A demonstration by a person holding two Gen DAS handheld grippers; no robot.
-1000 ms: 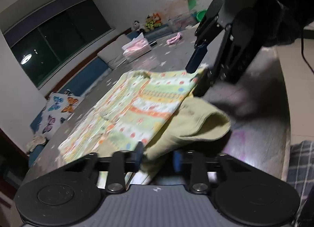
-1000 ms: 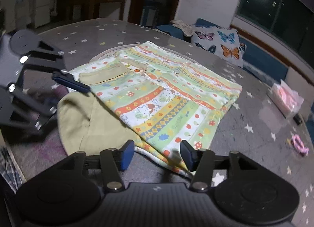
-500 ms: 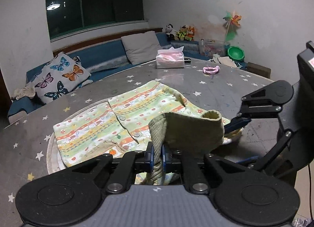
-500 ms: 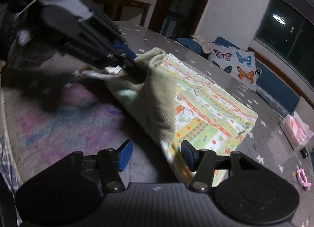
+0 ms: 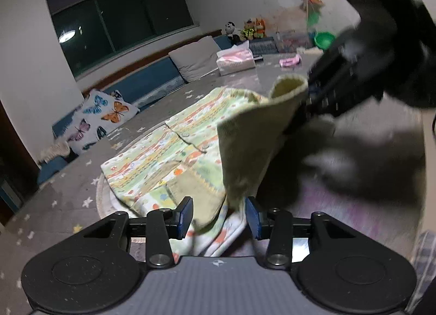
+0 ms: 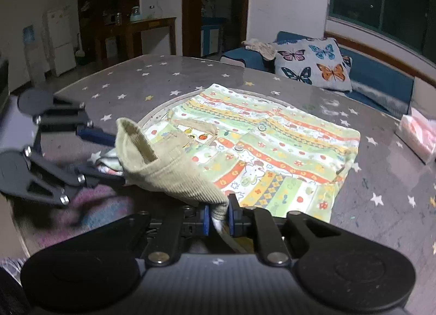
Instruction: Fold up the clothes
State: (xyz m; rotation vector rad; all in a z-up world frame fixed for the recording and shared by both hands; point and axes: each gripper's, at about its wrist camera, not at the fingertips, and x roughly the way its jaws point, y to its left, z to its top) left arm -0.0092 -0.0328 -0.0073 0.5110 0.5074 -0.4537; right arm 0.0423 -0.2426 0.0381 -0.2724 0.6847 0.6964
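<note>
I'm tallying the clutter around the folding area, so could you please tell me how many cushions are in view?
2. A butterfly-print cushion sits on the blue bench; a plain grey cushion leans farther along it, below the window. Others may lie outside both views.

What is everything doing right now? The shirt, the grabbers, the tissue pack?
Patterned shirt: spread flat on the table, buttoned.
Olive corduroy part: lifted off the table, bunched.
Right gripper: closing, pads pinching the corduroy edge.
Left gripper: opening, cloth loose between its pads.
Tissue pack: lying on the table.
</note>
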